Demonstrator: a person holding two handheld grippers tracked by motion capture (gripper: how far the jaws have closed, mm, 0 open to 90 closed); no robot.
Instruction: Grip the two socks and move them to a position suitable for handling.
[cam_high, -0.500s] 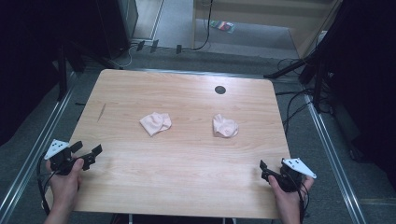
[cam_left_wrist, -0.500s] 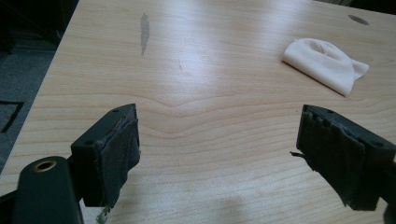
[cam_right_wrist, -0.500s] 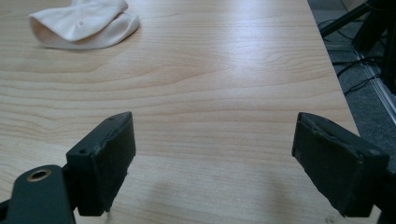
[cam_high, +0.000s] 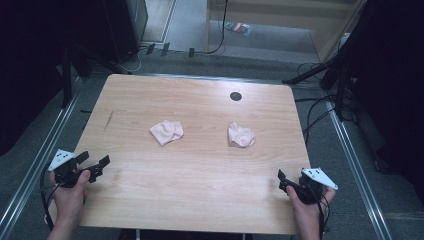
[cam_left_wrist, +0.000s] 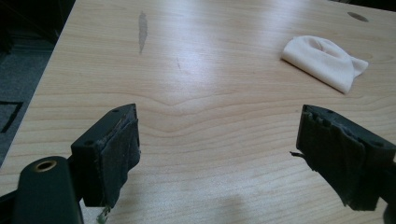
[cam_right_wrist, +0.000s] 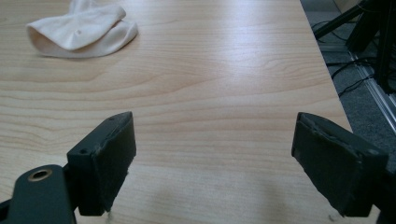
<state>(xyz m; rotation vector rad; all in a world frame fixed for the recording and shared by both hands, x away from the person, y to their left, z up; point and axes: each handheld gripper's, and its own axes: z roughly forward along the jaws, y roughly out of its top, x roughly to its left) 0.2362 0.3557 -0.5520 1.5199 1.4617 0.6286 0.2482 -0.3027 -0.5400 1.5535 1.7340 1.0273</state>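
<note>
A wooden table (cam_high: 200, 185) carries two small pale pink socks, each bunched into a loose lump. The left sock (cam_high: 166, 132) lies a little left of the table's middle; the right sock (cam_high: 241, 135) lies right of the middle, well apart from the first. Both sit about halfway between the near and far edges. A small dark round hole (cam_high: 235, 96) marks the tabletop near the far edge, just beyond the right sock, and a thin dark streak (cam_high: 108, 120) shows on the wood toward the left edge.

The left gripper (cam_high: 95, 166) hovers over the near left corner, held in the person's left hand (cam_high: 70, 192); its jaws stand wide with nothing but bare wood between them. The right gripper (cam_high: 282, 181) sits at the near right corner in the right hand (cam_high: 306, 205), its jaws likewise spread wide and holding nothing. Both are well apart from the socks.

In the left gripper view the left sock (cam_left_wrist: 325, 62) lies far off to the right; in the right gripper view the right sock (cam_right_wrist: 82, 31) lies far to the left
</note>
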